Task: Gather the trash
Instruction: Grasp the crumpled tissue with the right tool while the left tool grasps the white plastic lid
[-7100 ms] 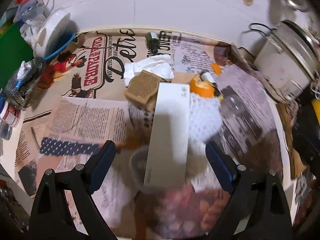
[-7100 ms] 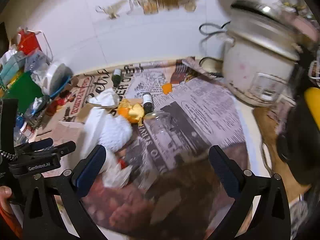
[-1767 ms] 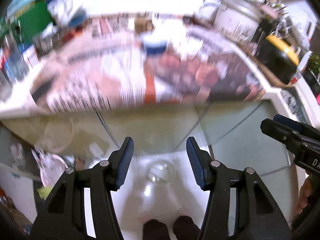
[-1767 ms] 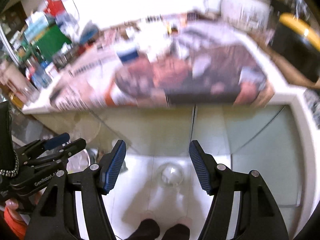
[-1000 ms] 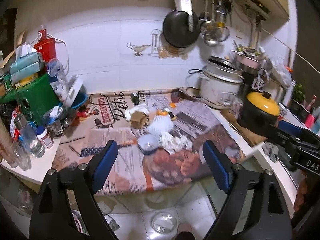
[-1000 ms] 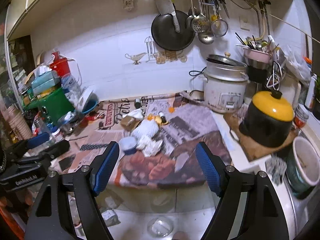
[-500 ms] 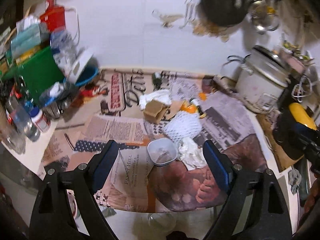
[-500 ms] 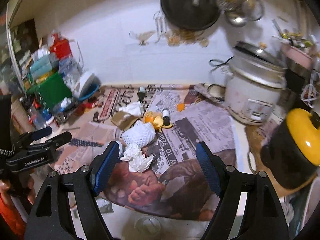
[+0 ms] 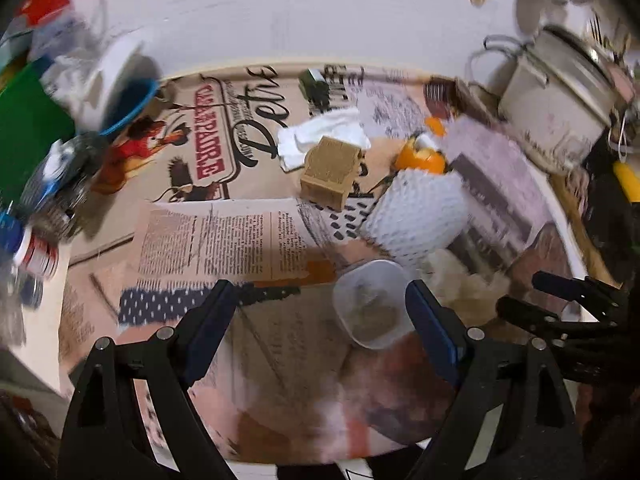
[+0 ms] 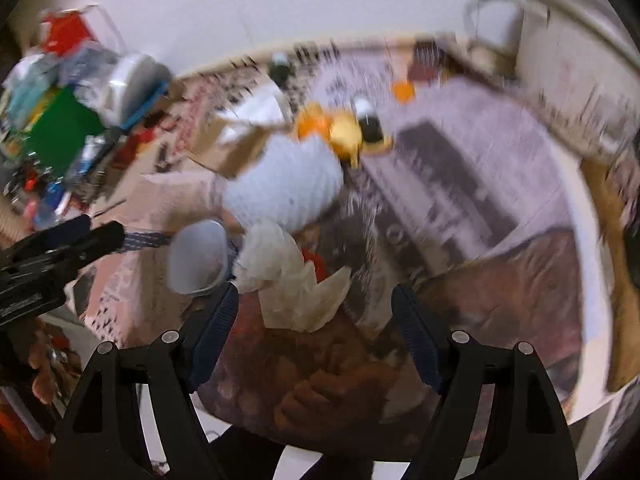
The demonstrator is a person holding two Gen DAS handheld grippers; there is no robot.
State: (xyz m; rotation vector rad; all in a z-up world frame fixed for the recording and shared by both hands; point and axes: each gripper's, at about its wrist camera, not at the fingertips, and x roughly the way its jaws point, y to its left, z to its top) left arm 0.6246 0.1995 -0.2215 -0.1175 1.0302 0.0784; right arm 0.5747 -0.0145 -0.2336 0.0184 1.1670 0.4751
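Observation:
Trash lies on a newspaper-covered counter (image 9: 224,240). A clear plastic cup (image 9: 370,304) lies on its side just inside my left gripper's right finger. Behind it are a white foam net (image 9: 416,212), a brown cardboard box (image 9: 330,170), a white tissue (image 9: 320,136), orange peel (image 9: 420,158) and a small dark bottle (image 9: 316,80). My left gripper (image 9: 316,316) is open and empty. My right gripper (image 10: 314,320) is open and empty, over crumpled white paper (image 10: 288,276). The cup (image 10: 198,256), foam net (image 10: 284,184) and peel (image 10: 336,128) also show there, blurred.
A rice cooker (image 9: 556,92) stands at the back right. A green box (image 9: 24,124), a white lid in a blue bowl (image 9: 120,80) and jars (image 9: 36,248) crowd the left edge. The counter's front edge (image 9: 280,464) is just below the grippers.
Both grippers have moved forward and down towards the counter, so the trash looks much larger. Both stay open and empty.

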